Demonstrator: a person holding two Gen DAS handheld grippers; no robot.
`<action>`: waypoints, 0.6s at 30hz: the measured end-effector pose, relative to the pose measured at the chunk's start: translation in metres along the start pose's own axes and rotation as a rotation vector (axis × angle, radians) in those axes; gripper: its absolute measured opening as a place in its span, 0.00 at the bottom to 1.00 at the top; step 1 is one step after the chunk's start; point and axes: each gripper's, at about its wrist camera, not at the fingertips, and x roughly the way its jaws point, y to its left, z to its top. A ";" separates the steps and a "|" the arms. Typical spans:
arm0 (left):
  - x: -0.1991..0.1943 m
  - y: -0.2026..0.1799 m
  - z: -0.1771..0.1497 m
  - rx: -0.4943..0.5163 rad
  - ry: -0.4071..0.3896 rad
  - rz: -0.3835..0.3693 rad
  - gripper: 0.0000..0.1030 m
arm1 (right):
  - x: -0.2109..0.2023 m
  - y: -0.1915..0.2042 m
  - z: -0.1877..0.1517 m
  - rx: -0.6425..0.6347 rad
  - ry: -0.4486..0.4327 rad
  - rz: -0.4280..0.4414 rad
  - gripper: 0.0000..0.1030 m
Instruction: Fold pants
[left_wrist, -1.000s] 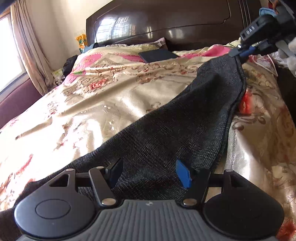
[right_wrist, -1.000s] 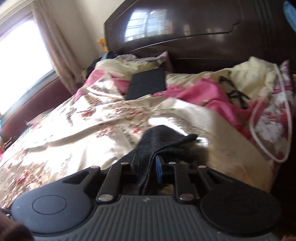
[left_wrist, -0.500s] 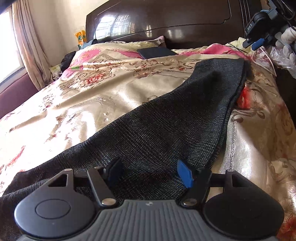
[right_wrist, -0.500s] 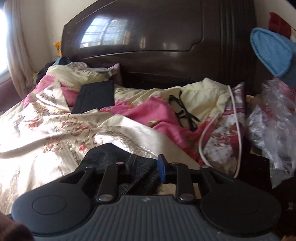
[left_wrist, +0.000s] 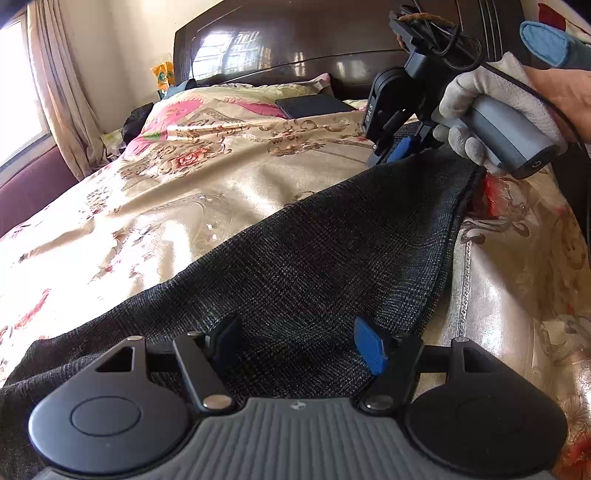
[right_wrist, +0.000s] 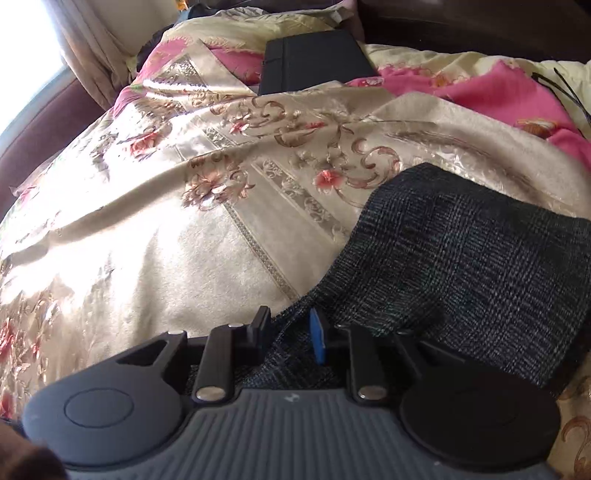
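Pants lie flat as a long dark strip across the floral bedspread, running from near you toward the headboard. Get the far end gripped clean before you carry it over. Your right gripper sits at that end's left edge with its jaws closing, a fabric fold between them; whether the pads already bite is hard to read, probably just touching. Pinch all layers, not only the top one. Your left gripper hovers over the near part, jaws wide apart, holding nothing. Use it to pin the cloth so the strip doesn't drag. Mind the black case by the pillows.
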 end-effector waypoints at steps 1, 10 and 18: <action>0.000 0.001 -0.001 -0.005 -0.004 -0.003 0.78 | -0.001 -0.006 0.001 0.030 0.003 -0.007 0.01; -0.003 0.004 0.001 -0.036 -0.054 0.016 0.78 | 0.007 0.022 0.012 -0.057 0.047 -0.124 0.21; -0.002 0.010 0.001 -0.036 -0.073 0.007 0.78 | -0.013 0.024 0.028 -0.269 -0.020 -0.219 0.32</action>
